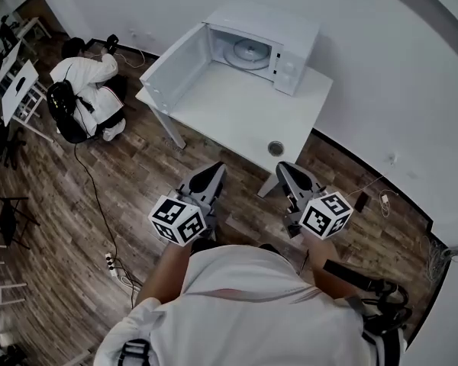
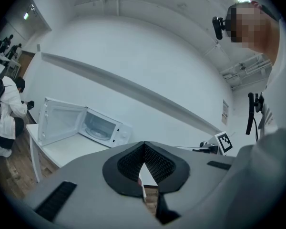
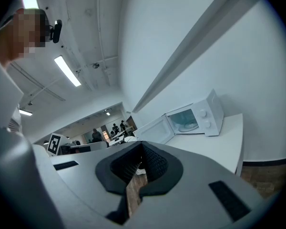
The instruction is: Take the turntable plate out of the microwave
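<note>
The left tongs (image 1: 212, 171) and the right tongs (image 1: 288, 171) are each pressed together with nothing between them. They are held side by side over the wood floor (image 1: 137, 204), just short of the worktop (image 1: 229, 117). Ahead of them, at its far end, stands the microwave (image 1: 286, 33), its door (image 1: 174, 65) swung wide to the left. The turntable plate (image 1: 246, 52) lies inside, well apart from both.

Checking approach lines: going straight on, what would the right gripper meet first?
Likely the near edge of the table, though height is unclear; if the right gripper clears it, the open microwave door comes next.
</note>
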A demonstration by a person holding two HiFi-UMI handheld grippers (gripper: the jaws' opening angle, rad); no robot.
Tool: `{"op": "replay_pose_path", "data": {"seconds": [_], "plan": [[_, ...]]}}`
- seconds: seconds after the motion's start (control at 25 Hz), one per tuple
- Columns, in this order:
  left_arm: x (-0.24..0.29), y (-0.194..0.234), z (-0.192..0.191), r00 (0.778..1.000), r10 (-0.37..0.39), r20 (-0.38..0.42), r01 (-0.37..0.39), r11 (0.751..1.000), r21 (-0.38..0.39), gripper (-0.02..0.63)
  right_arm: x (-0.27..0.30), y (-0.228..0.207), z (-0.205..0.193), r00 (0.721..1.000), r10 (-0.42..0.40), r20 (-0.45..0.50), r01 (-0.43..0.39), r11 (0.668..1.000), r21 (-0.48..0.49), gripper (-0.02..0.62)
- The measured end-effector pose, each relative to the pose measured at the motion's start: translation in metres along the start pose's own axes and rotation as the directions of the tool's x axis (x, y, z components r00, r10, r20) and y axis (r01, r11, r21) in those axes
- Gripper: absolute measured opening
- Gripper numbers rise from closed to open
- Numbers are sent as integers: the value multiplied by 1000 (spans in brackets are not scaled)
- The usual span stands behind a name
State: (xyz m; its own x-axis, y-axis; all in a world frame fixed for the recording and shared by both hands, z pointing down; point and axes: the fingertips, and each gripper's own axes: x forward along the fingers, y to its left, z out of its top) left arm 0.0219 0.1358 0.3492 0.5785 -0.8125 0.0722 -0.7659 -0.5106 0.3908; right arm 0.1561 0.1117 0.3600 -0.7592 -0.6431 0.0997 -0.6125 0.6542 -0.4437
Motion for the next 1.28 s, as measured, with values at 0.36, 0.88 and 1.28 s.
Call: {"op": "replay_pose_path", "data": {"seconds": [0.36,0.88,1.28], "plan": [[9,108,51,1000,-20,12,21,1000,-21,11,113,15,14,999,-35,-17,35,999,-23,2],[52,220,87,991,-130,-43,130,991,6,11,230,16,23,987,-164,-4,163,986,-44,2],[101,232,83,976,-197,-94,197,980,-15,11,248,-26,36,975,-221,16,221,975,-11,2]]}}
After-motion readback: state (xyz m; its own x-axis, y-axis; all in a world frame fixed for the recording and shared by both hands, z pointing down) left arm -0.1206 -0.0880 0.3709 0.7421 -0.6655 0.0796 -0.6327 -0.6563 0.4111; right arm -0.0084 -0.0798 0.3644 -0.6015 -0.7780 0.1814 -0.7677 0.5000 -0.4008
